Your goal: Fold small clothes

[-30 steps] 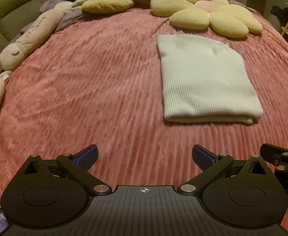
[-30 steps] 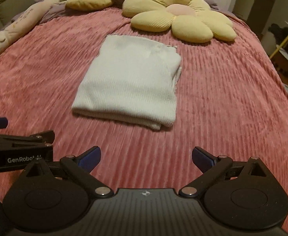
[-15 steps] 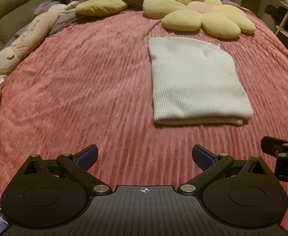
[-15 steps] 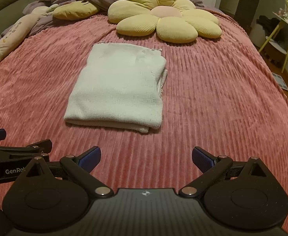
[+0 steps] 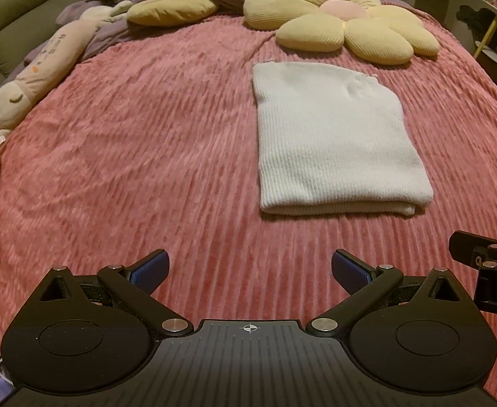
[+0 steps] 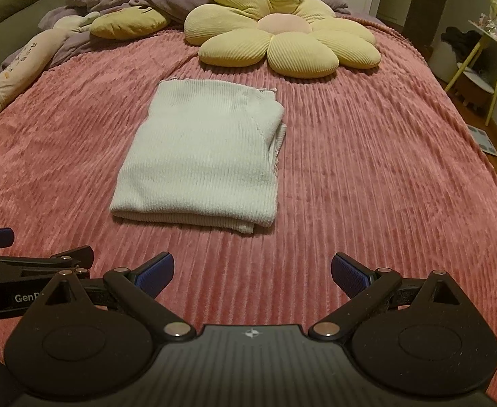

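The bed (image 6: 367, 169), under its pink ribbed blanket, takes up nearly everything. A yellow flower cushion (image 6: 282, 37) sits at the far end, with a long plush toy (image 5: 41, 74) off to the left edge. The white ribbed knit top (image 6: 197, 159) lies mid-bed, already folded into a tidy rectangle, doubled edge facing the cameras. What's changed over the last second: both views have backed away a bit, so the top sits further off and the flower cushion shows more fully. Left tongs (image 5: 250, 268) and right tongs (image 6: 252, 268) are both spread wide with nothing in them, well apart from the cloth. To me that reads as the fold being done on this piece, hands pulling back.
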A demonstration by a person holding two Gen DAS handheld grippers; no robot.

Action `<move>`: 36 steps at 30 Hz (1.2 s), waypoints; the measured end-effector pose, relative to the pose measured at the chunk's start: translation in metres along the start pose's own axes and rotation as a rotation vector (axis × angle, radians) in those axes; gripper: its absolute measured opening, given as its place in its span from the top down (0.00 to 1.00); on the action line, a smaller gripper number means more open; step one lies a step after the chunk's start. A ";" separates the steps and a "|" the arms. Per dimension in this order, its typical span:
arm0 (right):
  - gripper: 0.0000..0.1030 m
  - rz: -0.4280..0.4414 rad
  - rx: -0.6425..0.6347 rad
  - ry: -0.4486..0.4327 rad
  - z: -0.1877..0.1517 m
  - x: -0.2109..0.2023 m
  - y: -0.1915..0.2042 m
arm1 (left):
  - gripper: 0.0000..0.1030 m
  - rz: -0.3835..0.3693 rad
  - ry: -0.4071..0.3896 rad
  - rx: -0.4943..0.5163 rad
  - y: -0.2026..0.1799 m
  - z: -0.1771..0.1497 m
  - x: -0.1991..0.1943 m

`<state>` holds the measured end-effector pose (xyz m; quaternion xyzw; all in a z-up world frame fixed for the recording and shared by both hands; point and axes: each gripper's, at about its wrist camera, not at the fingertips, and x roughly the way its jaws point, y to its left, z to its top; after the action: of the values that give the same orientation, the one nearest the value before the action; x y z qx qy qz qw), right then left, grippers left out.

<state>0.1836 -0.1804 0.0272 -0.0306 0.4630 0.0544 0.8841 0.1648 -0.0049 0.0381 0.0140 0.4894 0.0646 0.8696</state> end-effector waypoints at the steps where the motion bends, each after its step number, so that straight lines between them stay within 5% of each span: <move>1: 0.04 0.001 0.002 -0.001 0.000 0.000 0.000 | 0.00 0.001 -0.002 0.001 0.000 0.000 -0.001; 36: 0.04 0.002 0.015 -0.013 0.000 -0.004 -0.002 | 0.00 -0.010 -0.004 0.004 -0.004 0.001 -0.002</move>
<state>0.1815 -0.1831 0.0308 -0.0231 0.4578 0.0520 0.8872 0.1650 -0.0089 0.0397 0.0135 0.4878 0.0591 0.8708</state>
